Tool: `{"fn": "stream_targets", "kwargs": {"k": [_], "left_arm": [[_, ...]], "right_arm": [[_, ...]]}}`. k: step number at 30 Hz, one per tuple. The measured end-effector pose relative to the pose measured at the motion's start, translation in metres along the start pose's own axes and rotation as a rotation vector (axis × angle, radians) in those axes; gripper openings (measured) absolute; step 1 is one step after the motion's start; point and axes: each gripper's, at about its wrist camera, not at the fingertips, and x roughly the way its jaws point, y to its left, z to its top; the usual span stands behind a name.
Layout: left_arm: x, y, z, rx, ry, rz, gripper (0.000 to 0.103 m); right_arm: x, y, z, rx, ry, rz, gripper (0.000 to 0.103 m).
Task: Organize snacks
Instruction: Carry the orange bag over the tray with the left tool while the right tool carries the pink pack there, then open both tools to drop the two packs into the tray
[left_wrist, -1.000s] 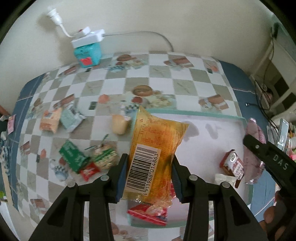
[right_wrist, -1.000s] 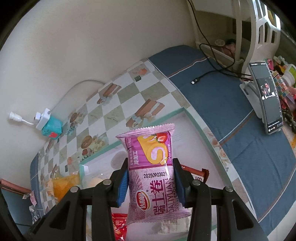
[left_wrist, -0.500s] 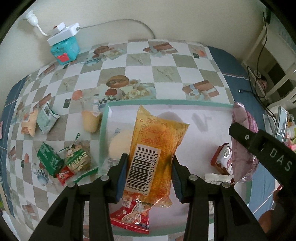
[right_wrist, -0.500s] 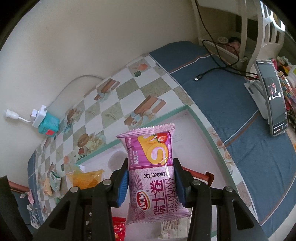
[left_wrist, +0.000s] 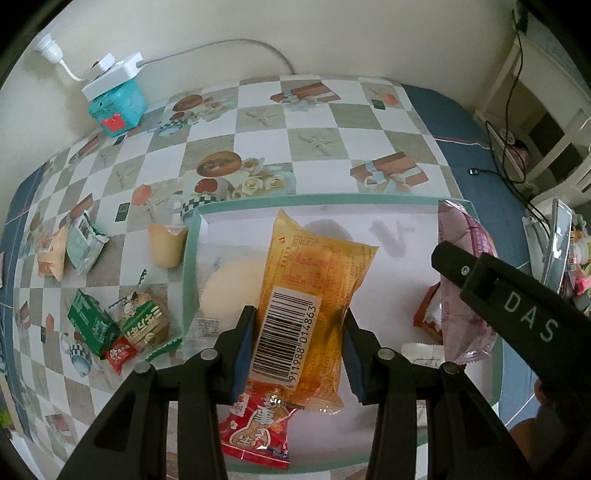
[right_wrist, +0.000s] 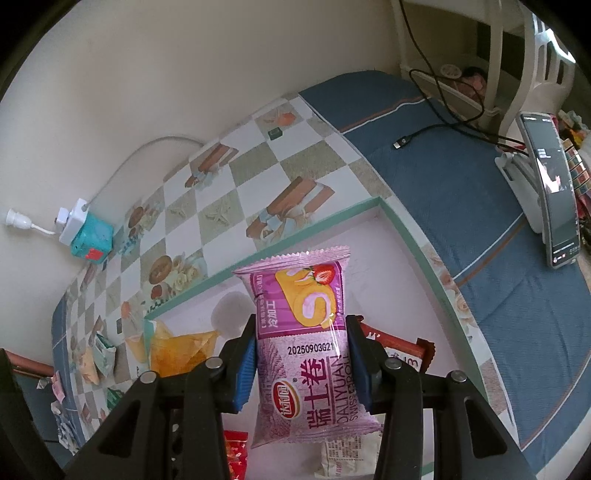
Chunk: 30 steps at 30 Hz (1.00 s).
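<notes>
My left gripper (left_wrist: 299, 332) is shut on an orange snack packet (left_wrist: 314, 288) with a barcode, held above the white tray with a green rim (left_wrist: 317, 201). My right gripper (right_wrist: 301, 347) is shut on a purple Swiss roll packet (right_wrist: 306, 347) over the same tray's right part (right_wrist: 410, 236); that packet (left_wrist: 461, 266) also shows in the left wrist view beside the right gripper's black finger (left_wrist: 491, 291). In the tray lie a pale round bun packet (left_wrist: 229, 284), a red packet (left_wrist: 258, 424), a red-brown wrapper (right_wrist: 399, 350) and a white wrapper (right_wrist: 343, 458).
Left of the tray lie a jelly cup (left_wrist: 166, 243), green boxes (left_wrist: 92, 325), a small red packet (left_wrist: 120, 354) and pale packets (left_wrist: 70, 247). A teal box with a power strip (left_wrist: 116, 99) sits by the wall. A phone on a stand (right_wrist: 554, 192) and cables (right_wrist: 436, 129) are at right.
The left gripper has carried the orange packet to the right, from the tray's left edge to over its middle. The right gripper and purple packet have barely moved.
</notes>
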Motion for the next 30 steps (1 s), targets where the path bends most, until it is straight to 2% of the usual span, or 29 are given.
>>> {"fn": "stream_targets", "kwargs": {"k": [14, 17, 25, 27, 28, 29, 30], "left_arm": [[0.002, -0.006, -0.002, 0.024, 0.011, -0.002, 0.046], [0.003, -0.007, -0.002, 0.027, 0.015, -0.003, 0.054], [-0.004, -0.006, -0.001, 0.030, 0.003, 0.008, 0.056], [-0.007, -0.004, 0.000, 0.027, 0.001, 0.010, 0.059], [-0.008, -0.004, 0.000, 0.026, 0.000, 0.010, 0.060], [-0.010, -0.003, 0.000, 0.025, -0.001, 0.012, 0.060], [-0.012, -0.002, 0.001, 0.023, -0.004, 0.014, 0.060]], "right_arm": [[0.008, -0.003, -0.002, 0.008, 0.033, -0.015, 0.048], [0.009, -0.005, -0.002, 0.015, 0.041, -0.022, 0.048], [0.003, -0.005, 0.000, 0.012, 0.030, -0.025, 0.049], [-0.001, -0.004, 0.002, 0.010, 0.022, -0.034, 0.054], [-0.004, -0.004, 0.003, 0.008, 0.012, -0.042, 0.065], [-0.006, -0.003, 0.004, 0.005, 0.005, -0.046, 0.072], [-0.009, -0.003, 0.005, 0.002, -0.002, -0.047, 0.072]]}}
